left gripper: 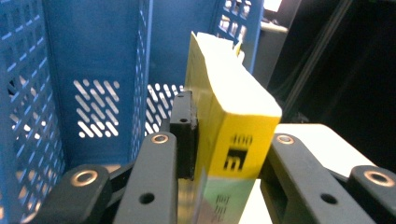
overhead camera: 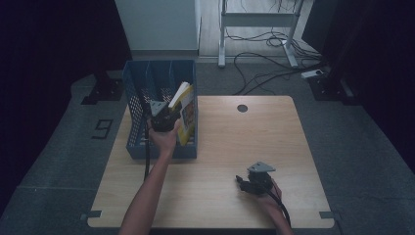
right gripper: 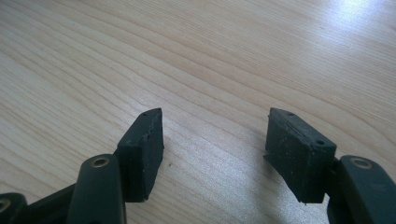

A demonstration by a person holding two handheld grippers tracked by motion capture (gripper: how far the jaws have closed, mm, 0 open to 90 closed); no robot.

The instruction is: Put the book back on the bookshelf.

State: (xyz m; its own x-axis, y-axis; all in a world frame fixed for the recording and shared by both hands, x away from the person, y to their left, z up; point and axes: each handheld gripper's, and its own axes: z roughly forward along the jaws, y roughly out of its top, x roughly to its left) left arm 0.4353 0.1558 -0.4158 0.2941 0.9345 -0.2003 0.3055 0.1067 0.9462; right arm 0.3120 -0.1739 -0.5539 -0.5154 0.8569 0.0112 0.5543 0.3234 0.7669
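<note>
- Clamping a yellow book (left gripper: pixel 243 135), the left tongs (overhead camera: pixel 164 117) have their jaws pressed on its two covers, spine toward the camera in the left gripper view.
- Book stands tilted in the right-hand compartment of the blue rack (overhead camera: pixel 142 83), leaning against the rack's right wall, pages upward.
- Rack sits on the left rear part of the tabletop (overhead camera: pixel 230 147), with mesh walls and dividers rising behind the book.
- Left hand (overhead camera: pixel 165 139) grips the tool just above the rack's front edge.
- Right tongs (right gripper: pixel 215 140) are apart with nothing between them; bare wood lies under the pads (right gripper: pixel 144 149).
- Right tongs rest low near the tabletop's front right, well apart from the rack, held by the right hand (overhead camera: pixel 266 196).
</note>
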